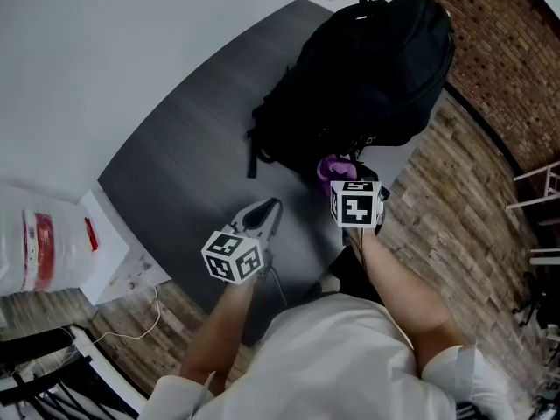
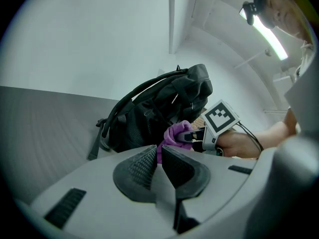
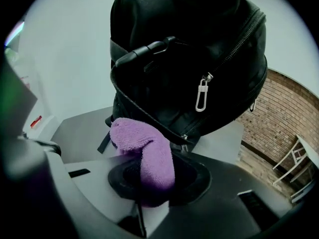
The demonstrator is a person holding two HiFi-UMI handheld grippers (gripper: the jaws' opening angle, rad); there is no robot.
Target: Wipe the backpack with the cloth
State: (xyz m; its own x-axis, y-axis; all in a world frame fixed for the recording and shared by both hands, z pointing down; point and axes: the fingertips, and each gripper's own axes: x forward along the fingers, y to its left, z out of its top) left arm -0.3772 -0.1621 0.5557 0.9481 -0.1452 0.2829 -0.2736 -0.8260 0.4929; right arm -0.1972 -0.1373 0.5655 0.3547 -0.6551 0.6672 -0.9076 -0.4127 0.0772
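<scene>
A black backpack [image 1: 367, 68] lies on the dark grey table [image 1: 192, 164], also seen as backpack [image 2: 159, 111] and backpack [image 3: 189, 59]. My right gripper [image 1: 337, 175] is shut on a purple cloth [image 1: 332, 170], and the cloth [image 3: 147, 158] sits right at the backpack's near lower edge by a zipper pull [image 3: 202, 93]. My left gripper [image 1: 262, 213] hovers over the table to the left of the right one, apart from the bag. Its jaws stand nearly together with nothing between them. In the left gripper view the cloth [image 2: 174, 133] shows just beyond them.
A white wall rises behind the table. A white box [image 1: 109, 252] and a plastic-wrapped item [image 1: 35, 239] sit at the table's left end. Wooden flooring [image 1: 455, 191] and a brick wall [image 1: 516, 51] lie to the right, with a white rack [image 1: 542, 191] at the edge.
</scene>
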